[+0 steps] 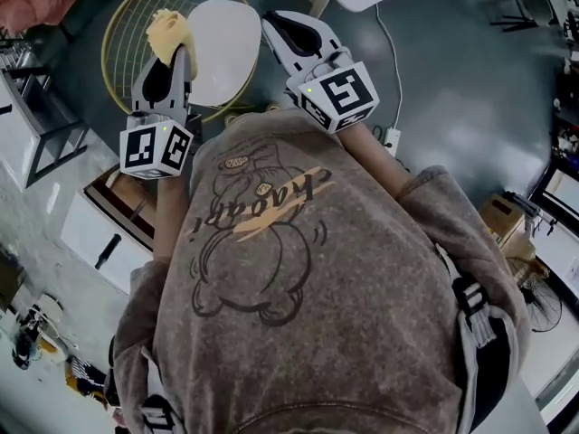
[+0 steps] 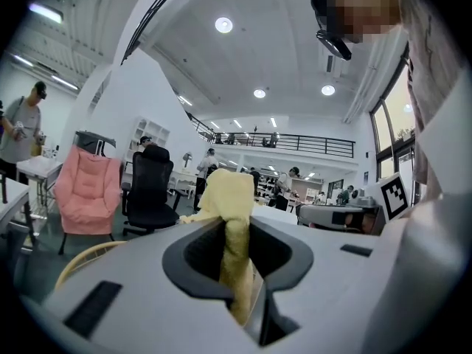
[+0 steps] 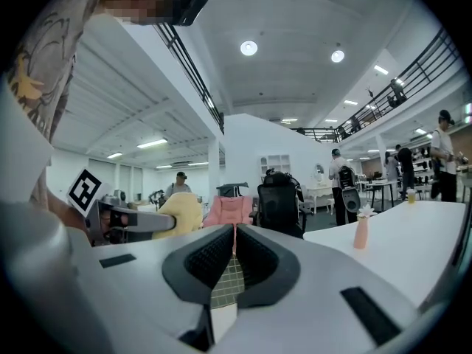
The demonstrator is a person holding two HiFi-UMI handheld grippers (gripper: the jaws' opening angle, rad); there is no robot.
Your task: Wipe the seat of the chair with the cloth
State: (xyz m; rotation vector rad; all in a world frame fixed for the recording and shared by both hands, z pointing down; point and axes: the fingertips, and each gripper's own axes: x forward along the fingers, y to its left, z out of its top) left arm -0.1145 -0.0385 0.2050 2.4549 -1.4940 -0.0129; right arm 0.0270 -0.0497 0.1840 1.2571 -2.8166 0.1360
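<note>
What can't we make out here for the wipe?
- Cloth to seat contact: the head view looks steeply down, so touching or above cannot be told.
- Seat's left edge: head view, covered by the cloth and the left gripper.
- Seat's right edge: head view, under the right gripper.
- Seat in both gripper views: not shown; they look out over the room.
</note>
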